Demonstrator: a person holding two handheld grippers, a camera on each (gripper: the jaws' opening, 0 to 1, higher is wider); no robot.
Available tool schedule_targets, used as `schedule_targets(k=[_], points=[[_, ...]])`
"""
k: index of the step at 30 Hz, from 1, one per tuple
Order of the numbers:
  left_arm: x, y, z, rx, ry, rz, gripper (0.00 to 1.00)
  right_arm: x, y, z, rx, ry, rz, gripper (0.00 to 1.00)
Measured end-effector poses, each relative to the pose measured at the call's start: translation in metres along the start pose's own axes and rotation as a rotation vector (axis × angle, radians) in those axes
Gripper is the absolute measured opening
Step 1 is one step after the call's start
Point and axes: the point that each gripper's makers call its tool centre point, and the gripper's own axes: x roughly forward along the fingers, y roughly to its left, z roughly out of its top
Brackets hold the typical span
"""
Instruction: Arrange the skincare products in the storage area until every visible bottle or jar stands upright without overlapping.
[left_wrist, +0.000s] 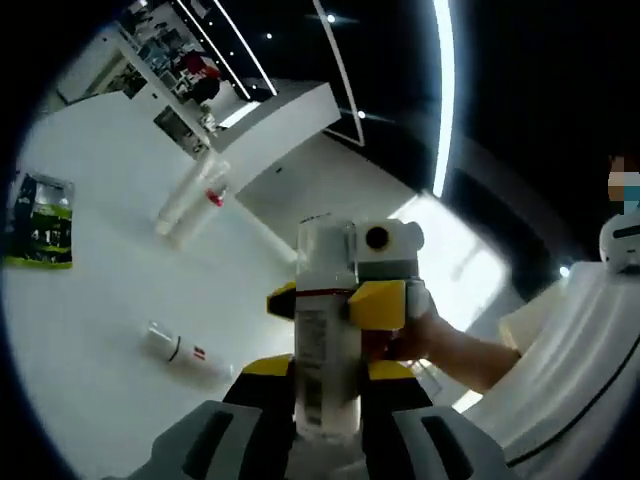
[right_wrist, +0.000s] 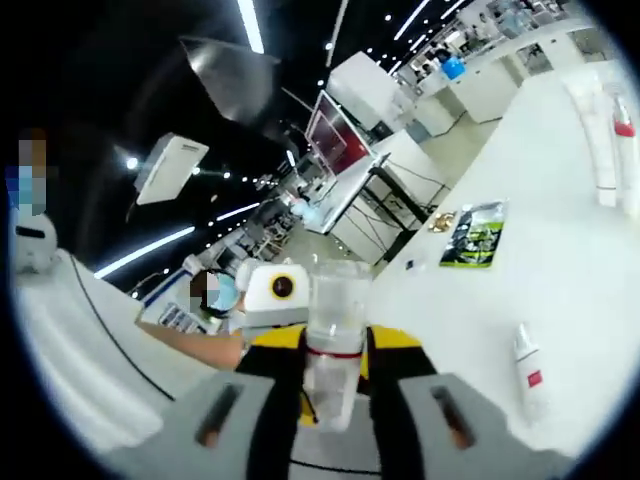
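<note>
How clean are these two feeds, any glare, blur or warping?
Left gripper view: ceiling strip blows out, table near white, bottle label soft. Right gripper view: heavy fisheye bend, bottle blurred, tube readable, background shelves smeared.

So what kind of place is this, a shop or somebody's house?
Probably a big lab or workshop hall, not a house: a dark ceiling with long strip lights, rows of white workbenches behind, and a large white table with skincare tubes.

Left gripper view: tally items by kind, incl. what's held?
Held bottle: 1
Tubes lying on the table: 2, large tube and small tube
Green packet: 1
Total: 4
</note>
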Motion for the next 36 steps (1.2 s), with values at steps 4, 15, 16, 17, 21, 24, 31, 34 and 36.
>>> schedule_targets(k=[4,15,16,17,21,24,31,34,36], points=[[-0.001,0.020,-0.002,0.028,0.016,0.116,0.25,0.003,-0.014,0.001,-0.036,-0.023,-0.129,0.29],[-0.010,0.050,-0.005,0.246,0.075,0.374,0.25,0.013,-0.026,0.006,-0.071,-0.116,-0.295,0.29],[-0.009,0.049,-0.007,0.264,0.089,0.371,0.25,0.012,-0.027,0.007,-0.072,-0.113,-0.303,0.26],[-0.009,0.048,-0.008,0.278,0.092,0.373,0.25,0.012,-0.027,0.005,-0.067,-0.106,-0.303,0.25],[-0.007,0.045,-0.007,0.278,0.089,0.344,0.25,0.008,-0.022,0.006,-0.124,-0.100,-0.271,0.23],[-0.004,0.037,-0.008,0.255,0.086,0.284,0.25,0.001,-0.017,0.008,-0.157,-0.104,-0.211,0.23],[0.002,0.001,0.005,0.155,-0.013,0.064,0.31,-0.016,0.015,0.013,-0.177,-0.097,0.073,0.23],[0.004,-0.015,0.002,0.139,-0.004,-0.024,0.32,-0.025,0.029,0.014,-0.181,-0.098,0.180,0.23],[0.004,-0.026,0.000,0.102,0.006,-0.096,0.31,-0.030,0.037,0.013,-0.164,-0.089,0.250,0.23]])
